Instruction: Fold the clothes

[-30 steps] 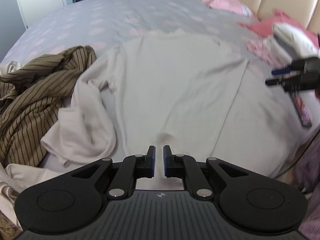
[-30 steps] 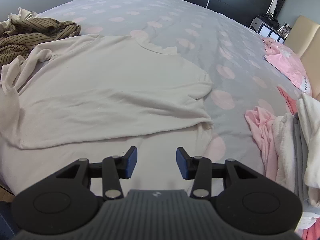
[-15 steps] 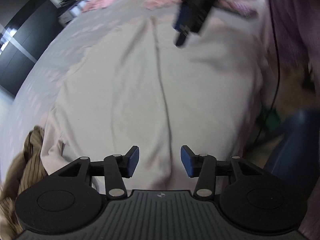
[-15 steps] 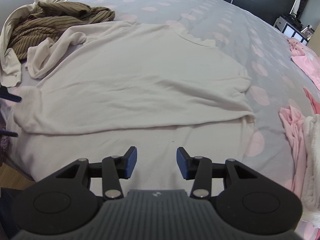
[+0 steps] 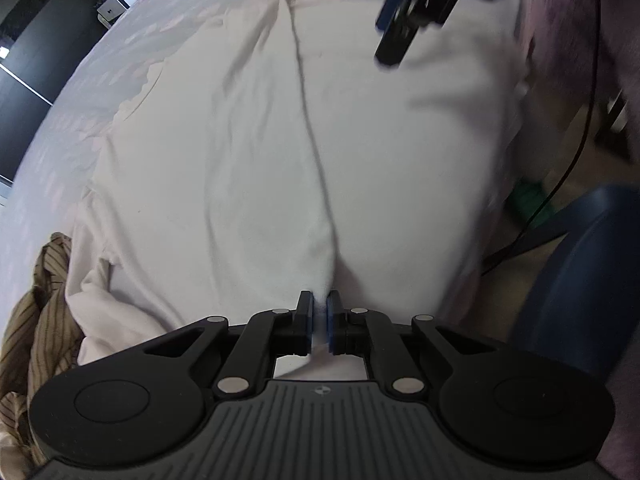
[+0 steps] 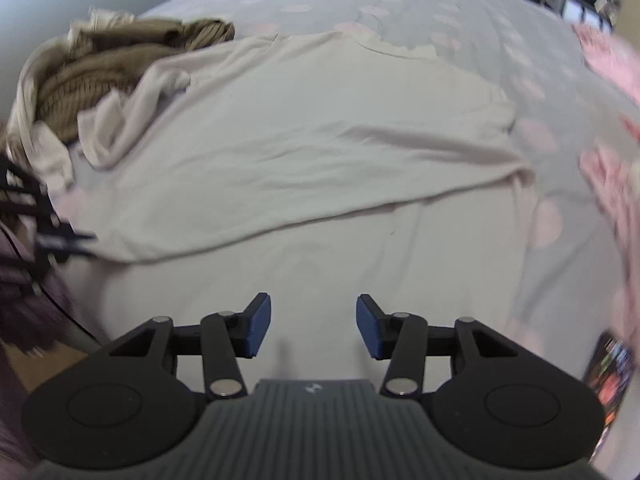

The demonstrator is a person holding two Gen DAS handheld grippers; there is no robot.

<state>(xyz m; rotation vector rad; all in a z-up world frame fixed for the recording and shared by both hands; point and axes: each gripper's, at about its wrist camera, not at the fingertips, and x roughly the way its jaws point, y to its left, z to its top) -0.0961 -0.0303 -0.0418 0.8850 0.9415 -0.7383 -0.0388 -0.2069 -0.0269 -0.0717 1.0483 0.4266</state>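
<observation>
On the spotted bed (image 6: 460, 12): cream sweatshirt (image 6: 320, 128), spread flat, one side folded over. Brown striped garment (image 6: 120, 60), heaped beside its sleeve. Left gripper (image 5: 319, 322): clamped on the sweatshirt's fold edge. Right gripper (image 6: 313, 326): jaws just widening, nothing between them.

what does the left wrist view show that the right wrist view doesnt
Only the left wrist view: the left gripper shut on a pinch of the cream shirt, the blue chair and a black cable beside the bed.

Only the right wrist view: the right gripper with its fingers apart over the fabric, gripping nothing, and the shirt's neckline.

Both: the cream shirt spread on the spotted bedsheet, the brown striped garment beside it, and pink clothes. Each view also glimpses the other gripper.
</observation>
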